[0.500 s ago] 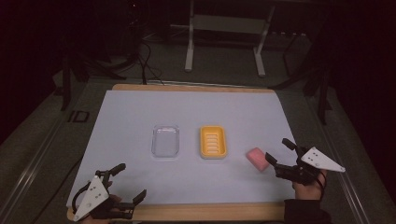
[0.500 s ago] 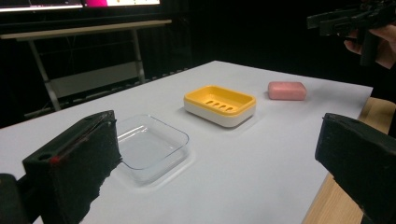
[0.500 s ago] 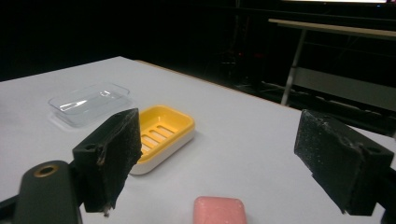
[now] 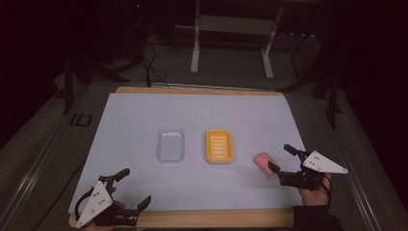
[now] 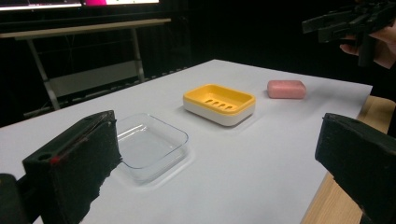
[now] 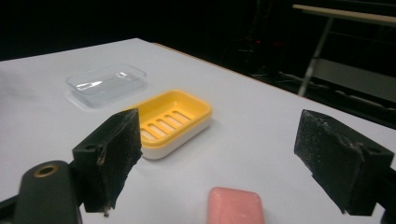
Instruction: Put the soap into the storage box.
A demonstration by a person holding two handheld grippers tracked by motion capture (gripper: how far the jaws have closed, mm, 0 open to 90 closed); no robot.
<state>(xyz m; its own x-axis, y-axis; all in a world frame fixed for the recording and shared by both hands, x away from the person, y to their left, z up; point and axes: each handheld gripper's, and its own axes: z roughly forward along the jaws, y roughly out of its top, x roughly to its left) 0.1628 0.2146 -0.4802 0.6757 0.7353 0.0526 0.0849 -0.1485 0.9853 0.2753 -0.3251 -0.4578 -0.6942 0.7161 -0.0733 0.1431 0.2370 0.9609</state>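
Observation:
A pink soap bar (image 4: 265,163) lies on the white table sheet, right of a yellow slotted soap dish (image 4: 219,146) and a clear plastic tray (image 4: 171,145). My right gripper (image 4: 279,157) hovers just right of the soap, open, its jaws pointing at it. In the right gripper view the soap (image 6: 236,205) sits low between the wide-set jaws of the right gripper (image 6: 219,140), untouched, with the dish (image 6: 170,119) beyond. My left gripper (image 4: 136,186) is open at the near left edge. In its own view the left gripper (image 5: 219,140) frames the tray (image 5: 149,147), the dish (image 5: 219,102) and the soap (image 5: 286,88).
The white sheet (image 4: 144,115) covers a wooden board whose bare strip (image 4: 216,219) runs along the near edge. Metal stand legs (image 4: 195,53) and cables stand on the dark floor beyond the far edge. The other hand's gripper (image 5: 348,21) shows in the left gripper view's top right.
My right gripper has edged slightly left, closer to the pink soap. The left gripper, soap, dish and tray have kept their places.

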